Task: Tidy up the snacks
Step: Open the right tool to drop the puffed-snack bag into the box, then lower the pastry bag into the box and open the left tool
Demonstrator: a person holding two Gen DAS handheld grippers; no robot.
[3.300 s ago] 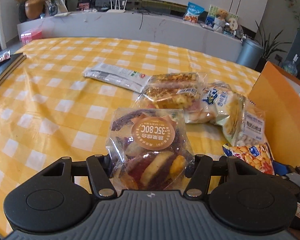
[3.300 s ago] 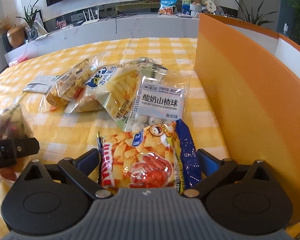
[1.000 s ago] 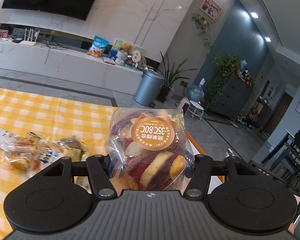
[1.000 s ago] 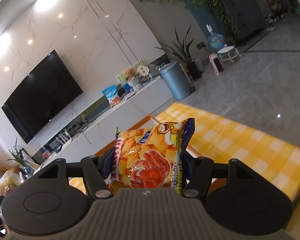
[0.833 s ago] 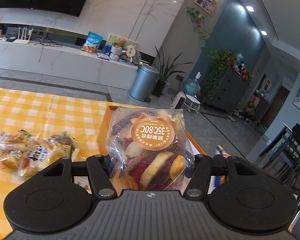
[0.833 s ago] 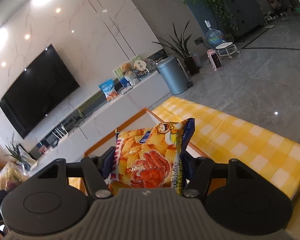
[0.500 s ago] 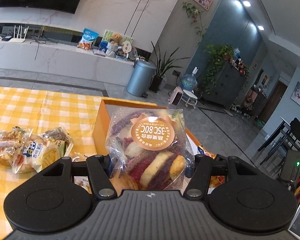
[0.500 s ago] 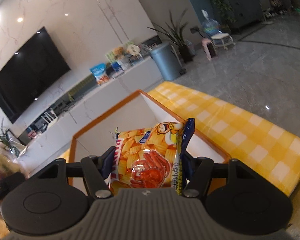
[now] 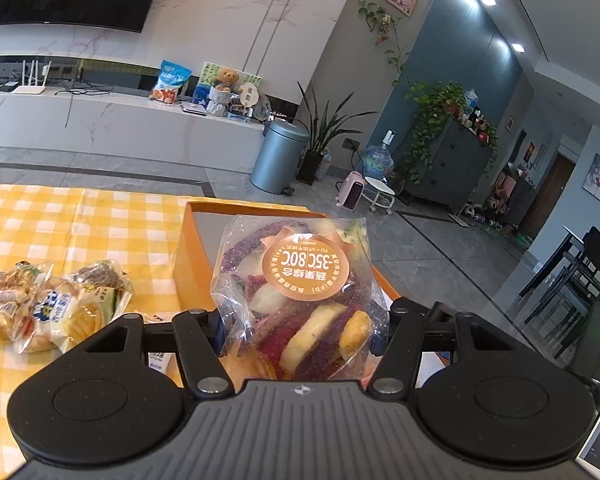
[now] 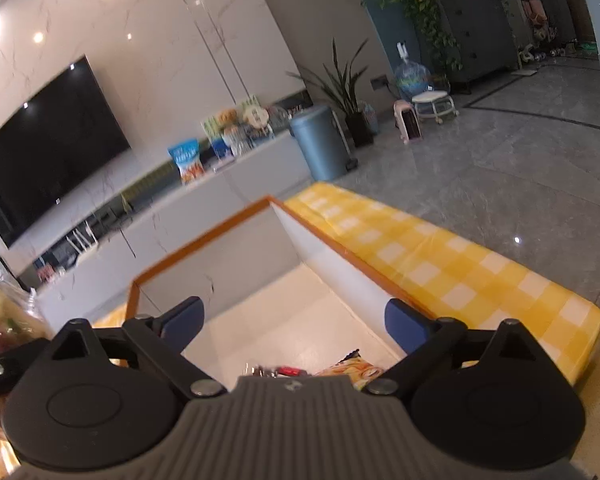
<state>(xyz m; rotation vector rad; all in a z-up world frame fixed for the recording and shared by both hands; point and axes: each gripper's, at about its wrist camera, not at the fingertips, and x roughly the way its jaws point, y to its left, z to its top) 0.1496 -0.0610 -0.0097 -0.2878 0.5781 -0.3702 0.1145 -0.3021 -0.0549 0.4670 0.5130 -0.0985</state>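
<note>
Yellow-and-white checked cloth (image 9: 80, 236) covers the table beneath an orange-rimmed box (image 10: 204, 236). Left gripper (image 9: 302, 320) clamps a crinkly clear bag (image 9: 296, 300) labelled "35C 80C". Right gripper (image 10: 294, 322), just opened wide, holds nothing above the glossy chip packet (image 10: 352, 370).

**The room I see behind the work**

I see a black television (image 10: 52, 140) on the marble wall, above a long white sideboard (image 9: 120, 128). A grey bin (image 9: 279, 156) stands just beside a potted plant (image 9: 320, 140). Further right there is a water bottle (image 9: 376, 160) and a dark cabinet (image 9: 448, 168).
</note>
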